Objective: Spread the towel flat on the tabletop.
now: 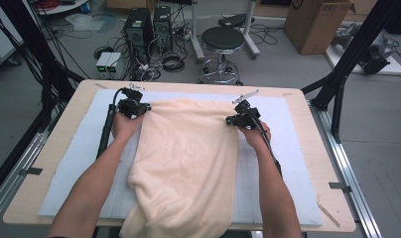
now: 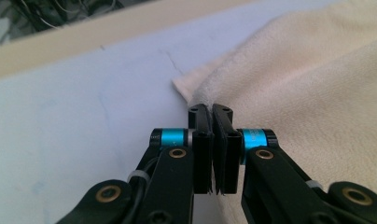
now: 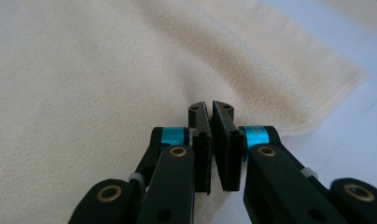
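Note:
A cream towel (image 1: 188,148) lies lengthwise down the pale blue mat (image 1: 74,148), and its near end hangs over the table's front edge. At the towel's far left corner my left gripper (image 1: 148,107) is shut on the hem. In the left gripper view the jaws (image 2: 210,110) meet on the towel's (image 2: 317,70) edge, just above the mat (image 2: 84,116). My right gripper (image 1: 229,120) is shut on the far right corner. In the right gripper view its tips (image 3: 209,106) pinch a fold of the towel (image 3: 84,70), with the hemmed corner lying beyond on the mat (image 3: 359,116).
The mat covers most of a wooden table (image 1: 54,129). Beyond the far edge, on the floor, stand a black stool (image 1: 222,39), computer towers (image 1: 139,25), cables and a cardboard box (image 1: 317,25). Black frame struts (image 1: 347,59) rise at both sides.

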Demonstrator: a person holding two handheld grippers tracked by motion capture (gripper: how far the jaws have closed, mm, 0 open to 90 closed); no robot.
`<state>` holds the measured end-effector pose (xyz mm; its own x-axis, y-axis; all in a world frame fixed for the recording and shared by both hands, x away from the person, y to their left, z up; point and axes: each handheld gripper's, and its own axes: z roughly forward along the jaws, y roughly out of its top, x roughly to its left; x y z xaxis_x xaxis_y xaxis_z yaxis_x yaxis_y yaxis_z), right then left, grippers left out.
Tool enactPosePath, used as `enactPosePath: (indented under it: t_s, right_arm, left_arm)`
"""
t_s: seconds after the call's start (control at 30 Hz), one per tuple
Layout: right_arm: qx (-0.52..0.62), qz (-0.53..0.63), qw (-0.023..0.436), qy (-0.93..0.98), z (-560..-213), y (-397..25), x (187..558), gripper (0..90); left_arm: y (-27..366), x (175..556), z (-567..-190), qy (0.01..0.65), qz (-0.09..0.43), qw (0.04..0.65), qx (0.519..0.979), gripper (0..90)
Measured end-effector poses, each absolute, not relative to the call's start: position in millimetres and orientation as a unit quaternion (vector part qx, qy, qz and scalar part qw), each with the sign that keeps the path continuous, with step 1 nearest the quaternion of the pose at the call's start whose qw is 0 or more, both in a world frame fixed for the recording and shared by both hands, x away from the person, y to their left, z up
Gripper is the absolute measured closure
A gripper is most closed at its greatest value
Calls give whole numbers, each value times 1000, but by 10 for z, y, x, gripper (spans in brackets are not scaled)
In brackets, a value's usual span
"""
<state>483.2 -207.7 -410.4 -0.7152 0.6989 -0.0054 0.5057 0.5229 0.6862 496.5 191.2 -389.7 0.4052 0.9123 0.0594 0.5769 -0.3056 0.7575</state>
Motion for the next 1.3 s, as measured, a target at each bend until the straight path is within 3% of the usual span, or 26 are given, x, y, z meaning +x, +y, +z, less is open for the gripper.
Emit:
enactPosePath:
  t_s: [0.17,0.23,0.33,0.43,0.6,0.9,1.0,1.1,1.2,1.3]
  right_arm:
    - [355,350,157,852,-3894,-2010,4951,864]
    - [364,350,151,850,-3923,-2027,4960,844]
    - [374,314,76,869,-4126,-2053,4988,745]
    - [377,315,88,866,-4177,-2084,4887,646]
    - [347,361,85,861,-4115,-2126,4660,559]
    - [268,394,58,877,-4201,-2062,4037,517]
    - [245,371,28,895,-4191,-2029,3864,485]
    - [212,382,58,898,-4178,-2020,3675,493]
    - [219,350,53,909,-4259,-1996,3670,495]
    - [214,347,61,911,-4343,-1953,3674,625]
  left_arm:
    - [1982,5063,-3698,499,257,360,746,849]
    - [2006,5078,-3774,501,219,344,764,749]
    - [2040,5005,-3926,492,182,324,787,713]
    - [2070,4865,-4012,490,183,326,787,565]
    - [2071,4563,-4077,457,156,379,789,510]
    - [2056,4059,-4235,367,93,394,838,524]
    - [2105,3912,-4275,345,77,383,853,505]
    - [2179,3788,-4336,330,58,384,861,490]
    - [2155,3714,-4338,317,84,373,868,493]
    - [2070,3671,-4338,301,121,357,876,626]
